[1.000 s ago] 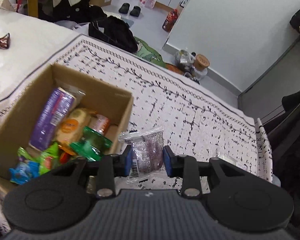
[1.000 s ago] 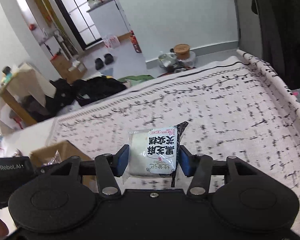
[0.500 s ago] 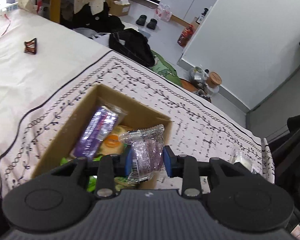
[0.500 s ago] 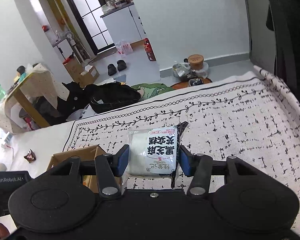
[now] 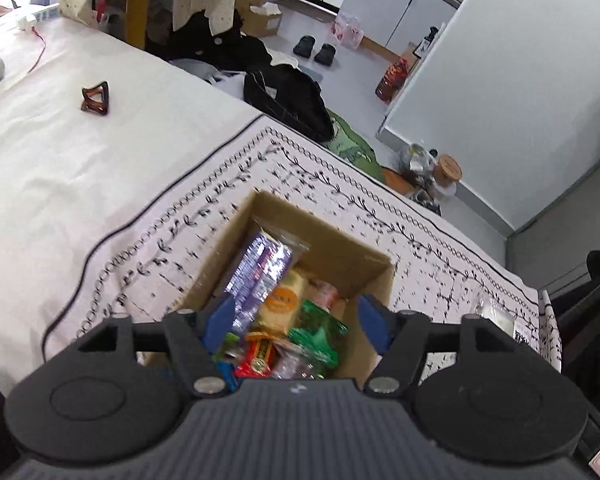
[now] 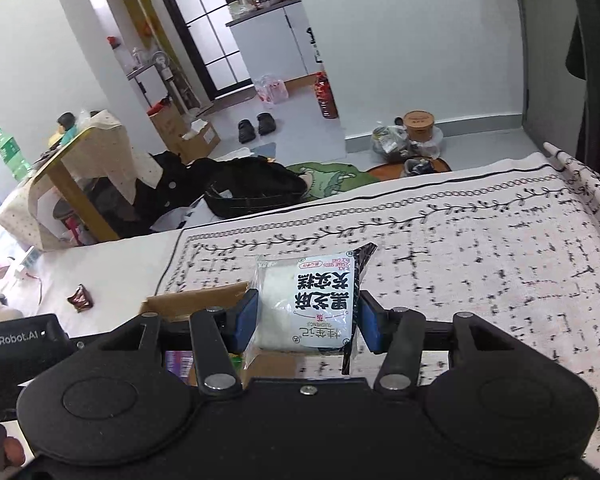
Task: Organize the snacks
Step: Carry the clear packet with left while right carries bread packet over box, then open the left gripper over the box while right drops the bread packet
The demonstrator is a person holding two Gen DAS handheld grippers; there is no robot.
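An open cardboard box [image 5: 332, 248] sits on the patterned cloth and holds several snack packs, among them a purple bar [image 5: 256, 276] and a green pack [image 5: 320, 332]. My left gripper [image 5: 296, 320] is open and empty right above the box. A clear purple-tinted packet [image 5: 294, 364] lies in the box below it. My right gripper [image 6: 306, 320] is shut on a white rice cake packet [image 6: 308, 308] with black print, held above the cloth beside the box's corner [image 6: 196, 300].
A brown hair clip [image 5: 96, 98] lies on the plain white sheet at left. The patterned cloth [image 6: 480, 248] stretches right of the box. The bed edge drops to a cluttered floor with a black bag [image 5: 288, 96]. The left gripper's body [image 6: 20, 340] shows at lower left.
My left gripper moved over the box, opened and let go of the clear purple packet, which now lies in the box. My right gripper carried the rice cake packet leftward toward the box.
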